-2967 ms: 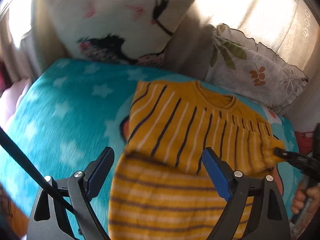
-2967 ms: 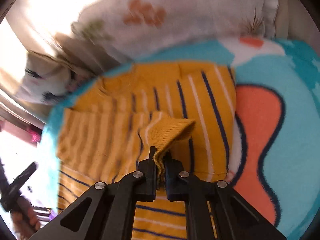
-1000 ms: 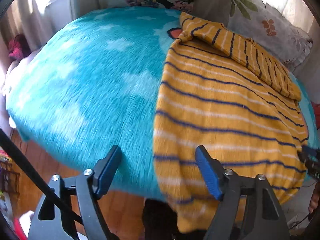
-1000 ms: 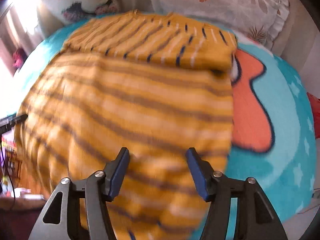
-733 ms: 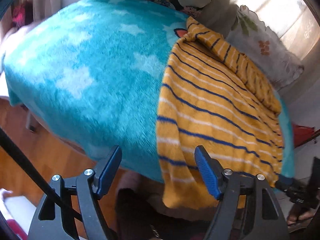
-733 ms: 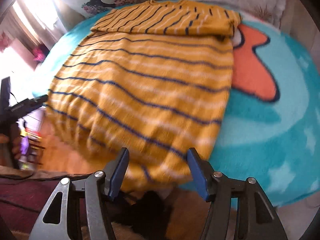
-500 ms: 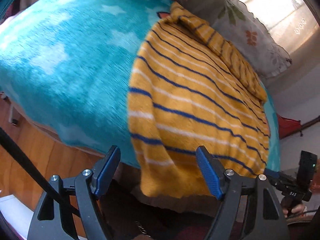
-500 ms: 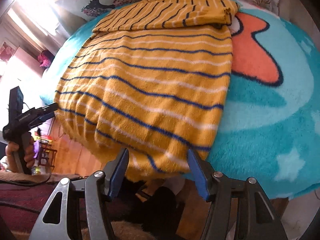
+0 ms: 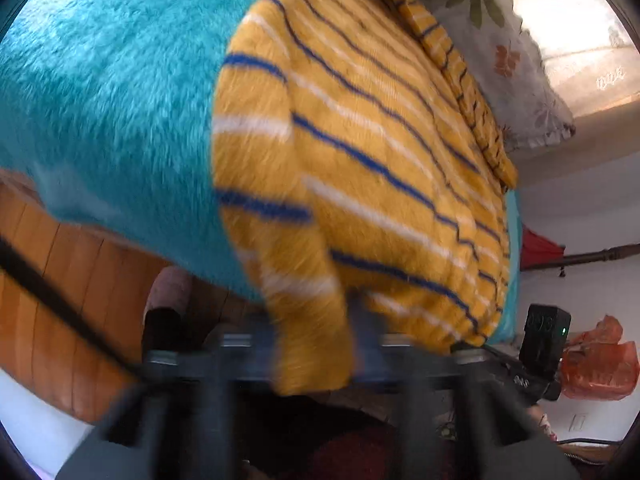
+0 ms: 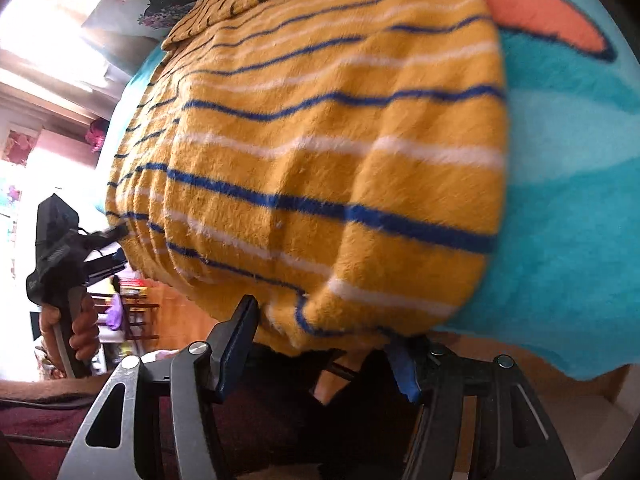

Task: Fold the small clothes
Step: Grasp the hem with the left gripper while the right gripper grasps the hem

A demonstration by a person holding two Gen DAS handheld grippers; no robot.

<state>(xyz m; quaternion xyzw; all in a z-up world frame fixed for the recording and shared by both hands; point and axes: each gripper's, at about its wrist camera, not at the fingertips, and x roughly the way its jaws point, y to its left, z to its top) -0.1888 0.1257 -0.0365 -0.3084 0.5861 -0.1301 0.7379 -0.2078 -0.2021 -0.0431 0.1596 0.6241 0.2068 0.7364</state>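
A mustard-yellow knitted sweater with thin navy and white stripes (image 9: 372,152) lies spread on a fluffy turquoise blanket (image 9: 104,80) that covers a bed. Its bottom hem hangs over the near edge of the bed, and its upper part is folded over on itself at the far end.

In the left wrist view, which is heavily blurred, the left gripper (image 9: 316,360) sits at the hanging left corner of the hem. A flap of yellow fabric drapes down between its dark fingers; whether the jaws are pinching it or standing apart cannot be told through the blur. Beyond the sweater lies a white pillow with a leaf and flower print (image 9: 516,68). Below the bed is an orange-brown wooden floor (image 9: 60,280).

In the right wrist view, the right gripper (image 10: 324,344) has its blue-padded fingers (image 10: 236,344) spread wide on either side of the sweater's right hem corner, with the fabric bulging between them and not clamped. An orange patch outlined in dark blue (image 10: 536,12) shows on the blanket beside the sweater. The left gripper appears at the far side of the hem, held in the person's hand (image 10: 80,332).
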